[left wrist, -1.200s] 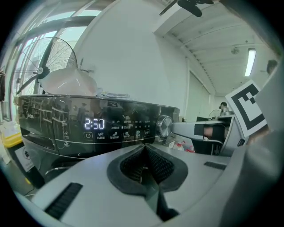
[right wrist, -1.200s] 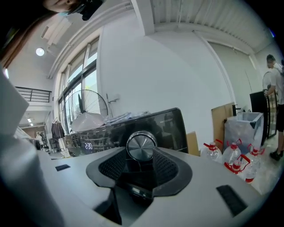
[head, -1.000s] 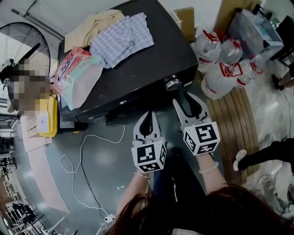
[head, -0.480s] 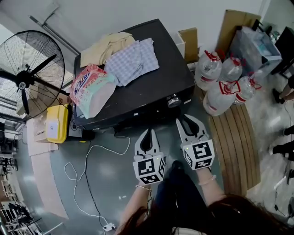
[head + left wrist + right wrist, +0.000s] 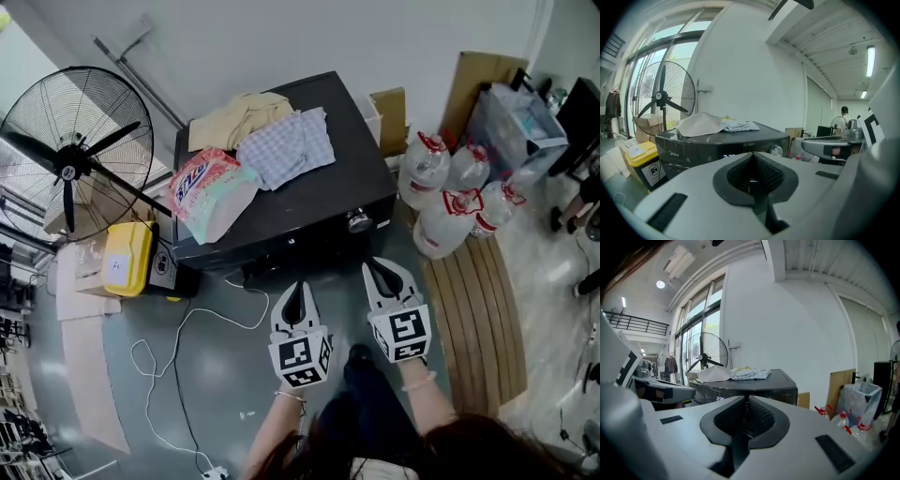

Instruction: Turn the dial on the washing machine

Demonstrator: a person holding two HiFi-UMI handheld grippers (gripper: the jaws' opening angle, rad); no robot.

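**Both grippers closed and short of the washing machine's dial**

My left gripper (image 5: 298, 287) hangs in front of the washing machine (image 5: 342, 178), out from the middle of its front and clear of it. Its fingers are pressed together with nothing between them. My right gripper (image 5: 377, 265) is beside it, also short of the machine's front and nearer the machine's right corner. Its fingers have just been closing and now meet tip to tip, empty. Both point toward the machine over bare grey floor.

A white cable (image 5: 178, 337) loops on the floor in front of the machine's left half.

The dial (image 5: 358, 221), a round silver knob, sits on the machine's dark front panel near the right end. It lies beyond my right gripper and apart from it; neither gripper touches it. From the left gripper view the dial (image 5: 776, 150) shows just right of my closed fingertips.

On the machine's black top lie a pink and white plastic pack (image 5: 211, 192) at the left edge, a checked cloth (image 5: 289, 145) toward the back, and a pale yellow cloth (image 5: 239, 117) behind and left of that.

A yellow bin (image 5: 127, 258) stands left of the machine, with a large floor fan (image 5: 70, 155) behind it. Right of the machine are big clear water bottles (image 5: 450, 192) with red caps.
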